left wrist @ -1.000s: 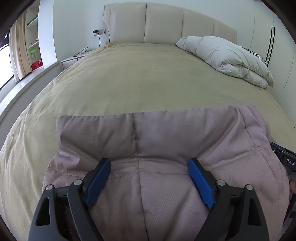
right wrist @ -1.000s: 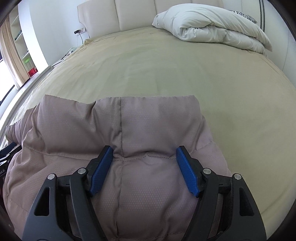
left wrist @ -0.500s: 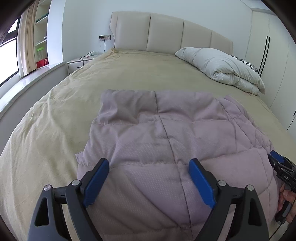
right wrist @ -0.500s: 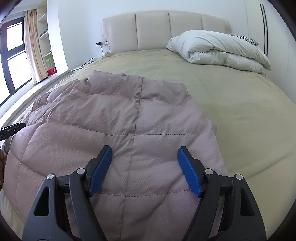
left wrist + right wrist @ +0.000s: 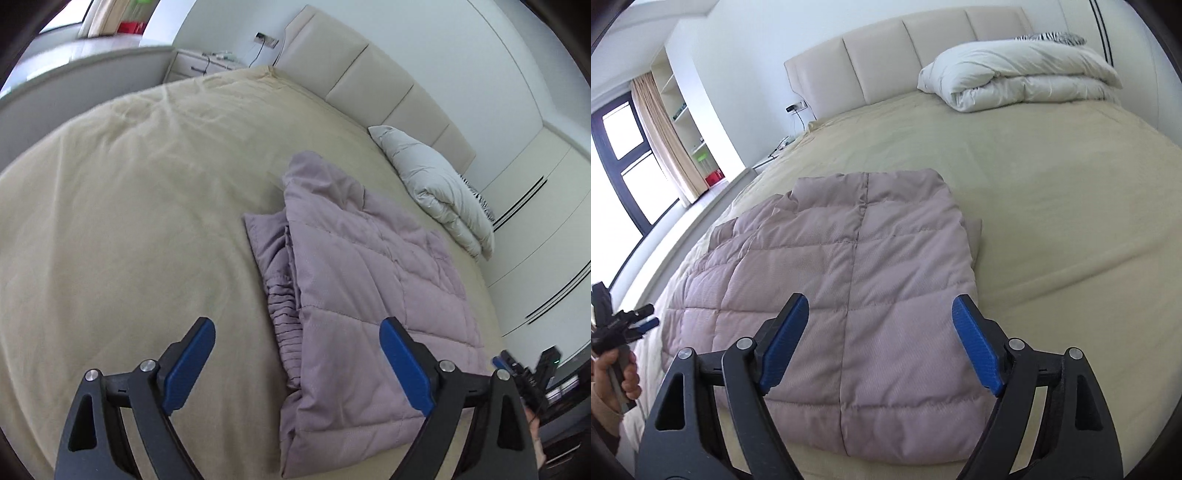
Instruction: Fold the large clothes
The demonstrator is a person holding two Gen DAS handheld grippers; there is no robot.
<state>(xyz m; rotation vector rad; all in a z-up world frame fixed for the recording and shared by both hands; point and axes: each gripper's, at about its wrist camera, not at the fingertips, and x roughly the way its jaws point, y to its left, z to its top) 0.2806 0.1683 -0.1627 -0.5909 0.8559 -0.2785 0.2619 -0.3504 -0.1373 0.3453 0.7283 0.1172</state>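
1. The fingers (image 5: 406, 365) of the left gripper (image 5: 297, 363) are spread wide apart and hold nothing; the bed and the left edge of the folded garment show between them.
2. The fingers (image 5: 785, 341) of the right gripper (image 5: 881, 343) are likewise spread wide with nothing between them, hanging above the near part of the garment.
3. The quilted mauve jacket (image 5: 849, 288) lies folded flat on the bed (image 5: 1052, 206), near its foot end, with stacked layers and a gathered hem visible along its left edge (image 5: 280, 291).
4. In the right wrist view, the left gripper (image 5: 617, 325) shows at the far left, held in the person's left hand (image 5: 617, 376), apart from the jacket.
5. A folded white duvet (image 5: 1027, 74) sits at the head of the bed against the padded headboard (image 5: 905, 51).
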